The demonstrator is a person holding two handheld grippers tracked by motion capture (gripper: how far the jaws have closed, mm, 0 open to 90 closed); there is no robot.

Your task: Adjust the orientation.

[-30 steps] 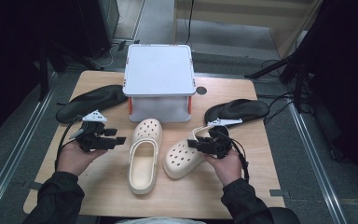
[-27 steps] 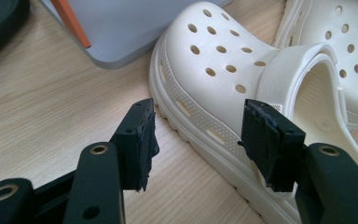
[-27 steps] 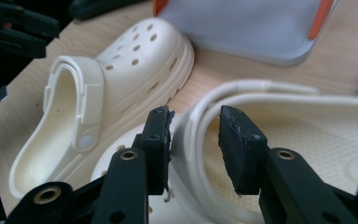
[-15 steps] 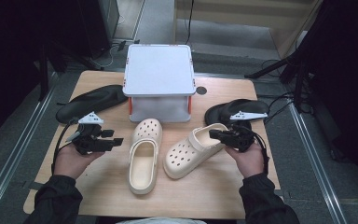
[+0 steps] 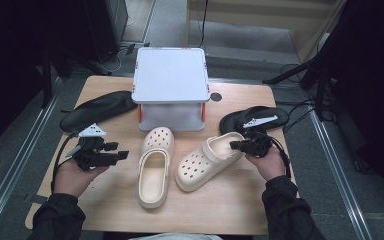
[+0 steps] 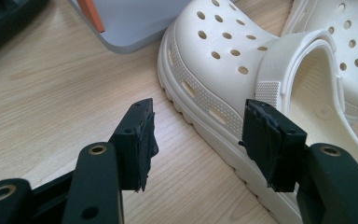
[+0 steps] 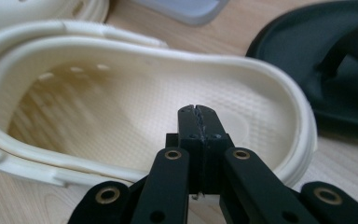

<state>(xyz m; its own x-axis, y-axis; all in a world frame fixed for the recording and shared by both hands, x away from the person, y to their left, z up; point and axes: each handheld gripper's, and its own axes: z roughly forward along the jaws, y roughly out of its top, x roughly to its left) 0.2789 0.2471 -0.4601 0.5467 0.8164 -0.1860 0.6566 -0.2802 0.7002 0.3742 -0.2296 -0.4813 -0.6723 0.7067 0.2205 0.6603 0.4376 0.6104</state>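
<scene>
The right tongs [image 5: 236, 145] have just snapped together, jaws pressed flat with nothing between them, and they now sit at the heel rim of the right clog [image 5: 210, 160]. A second ago that hand was on the clog's near side; it has since swung out toward the bench's [image 5: 240, 200] right edge, and the clog has turned with it, toe now angled toward the person. In the right gripper view the joined tongs [image 7: 198, 109] hover over the clog's open heel cup [image 7: 121, 98], so this looks like a nudge or a reset before a fresh grab, not a lift.

The left tongs [image 5: 122, 154] stand wide and empty, pointing at the left clog [image 5: 154, 165]; the left gripper view shows that clog's side [image 6: 223, 60] just beyond the open jaws, untouched. That clog lies straight, toe toward the box [image 5: 171, 87].

The count: two cream clogs mid-bench, side by side, two black shoes, one far left [image 5: 97, 110] and one far right [image 5: 252, 117], and one white box at the back.
</scene>
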